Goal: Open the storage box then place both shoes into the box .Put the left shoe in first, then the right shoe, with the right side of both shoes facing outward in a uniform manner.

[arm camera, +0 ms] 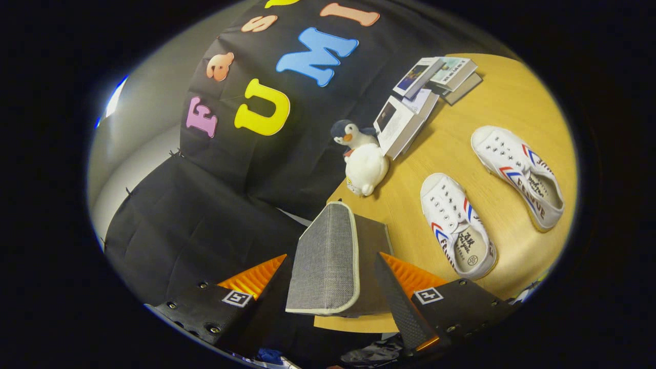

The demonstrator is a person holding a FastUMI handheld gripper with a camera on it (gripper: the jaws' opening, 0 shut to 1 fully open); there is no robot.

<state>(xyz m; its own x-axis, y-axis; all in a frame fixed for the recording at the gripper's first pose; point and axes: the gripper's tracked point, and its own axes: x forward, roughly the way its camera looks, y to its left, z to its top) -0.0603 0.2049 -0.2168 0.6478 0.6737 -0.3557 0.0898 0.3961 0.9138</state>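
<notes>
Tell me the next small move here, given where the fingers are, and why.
Probably close the gripper on the grey storage box. Its edge sits between the open fingers, neither pressing it, and both white shoes still lie on the table.

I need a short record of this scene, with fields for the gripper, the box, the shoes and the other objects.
gripper: open, fingers either side of the box, not pressing on it
storage box: grey fabric, between the fingers, at the table's edge
shoes: two white sneakers on the table, near shoe, far shoe, both outside the box
table: wooden
other objects: penguin plush, books
</notes>
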